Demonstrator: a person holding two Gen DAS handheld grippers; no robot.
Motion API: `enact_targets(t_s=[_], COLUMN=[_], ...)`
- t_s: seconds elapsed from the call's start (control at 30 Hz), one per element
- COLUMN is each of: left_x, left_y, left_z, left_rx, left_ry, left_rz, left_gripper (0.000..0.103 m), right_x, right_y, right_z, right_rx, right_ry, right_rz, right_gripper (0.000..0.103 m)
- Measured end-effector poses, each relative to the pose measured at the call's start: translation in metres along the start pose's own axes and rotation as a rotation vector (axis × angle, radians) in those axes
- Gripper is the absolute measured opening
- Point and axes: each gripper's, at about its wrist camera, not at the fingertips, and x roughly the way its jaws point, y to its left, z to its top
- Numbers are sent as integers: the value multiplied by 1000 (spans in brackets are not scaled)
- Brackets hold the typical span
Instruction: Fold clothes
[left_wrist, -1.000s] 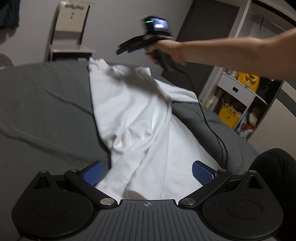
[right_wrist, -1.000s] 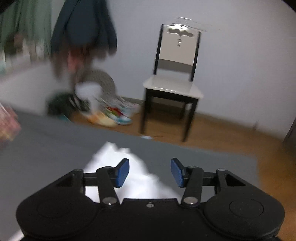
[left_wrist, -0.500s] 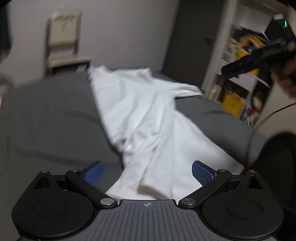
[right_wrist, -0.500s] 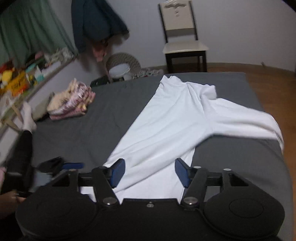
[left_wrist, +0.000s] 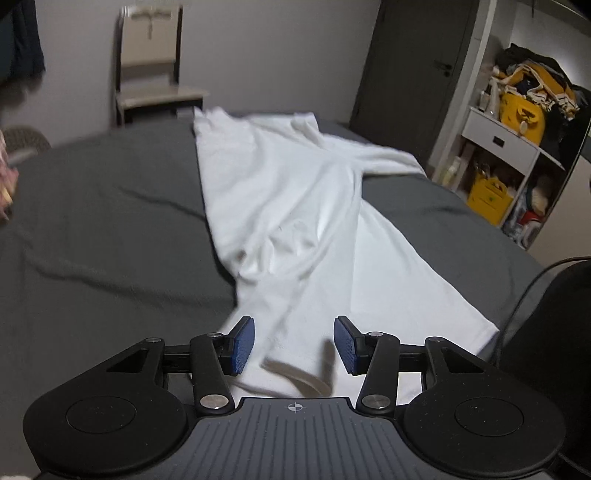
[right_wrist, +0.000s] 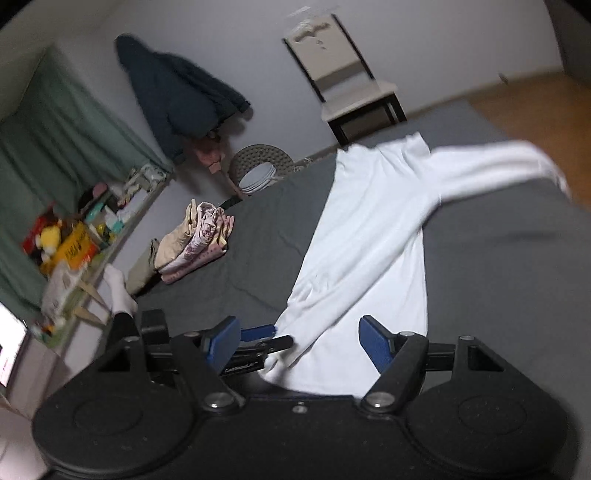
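A white long-sleeved shirt (left_wrist: 288, 206) lies lengthwise on the grey bed (left_wrist: 92, 221), one sleeve folded across its body toward me and the other stretched to the far right. My left gripper (left_wrist: 293, 345) hovers over the near sleeve end, jaws partly closed but open, cloth showing between the blue pads (left_wrist: 242, 343). In the right wrist view the shirt (right_wrist: 369, 229) runs from the near edge to the far corner. My right gripper (right_wrist: 299, 341) is open above its near hem. The left gripper (right_wrist: 279, 334) shows there at the sleeve cuff.
A stack of folded clothes (right_wrist: 195, 240) sits on the bed's left part. A chair (left_wrist: 155, 74) stands beyond the far edge, and cluttered shelves (left_wrist: 517, 147) stand on the right. A black cable (left_wrist: 517, 314) hangs by the near right corner. A person's leg in a white sock (right_wrist: 118, 291) is at left.
My left gripper's jaws have narrowed over the sleeve end. The right gripper has swung from facing the chair to above the shirt's near hem, leaving the left wrist view.
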Motion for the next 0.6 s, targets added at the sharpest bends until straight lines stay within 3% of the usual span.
enact_targets(t_s=[0.07,0.27,0.47,0.6], left_x=[4,4,4,0], left_y=[1,-12,-27,-63], left_z=[-1,2,5,13], left_rx=[-21,-22,-19,66], left_ry=[31,7,-17,-44], left_rz=[-25,-74,-129,-290], left_gripper=[47,9,6,6], right_x=[3,9,20,23], right_y=[-9,-21,-44,-52], right_z=[-8,-27,-37,-35], right_rx=[66,130,253,285], right_ry=[-11,-101,-176,-235], right_rz=[28,34,50,5], right_gripper=[70,70,71,73])
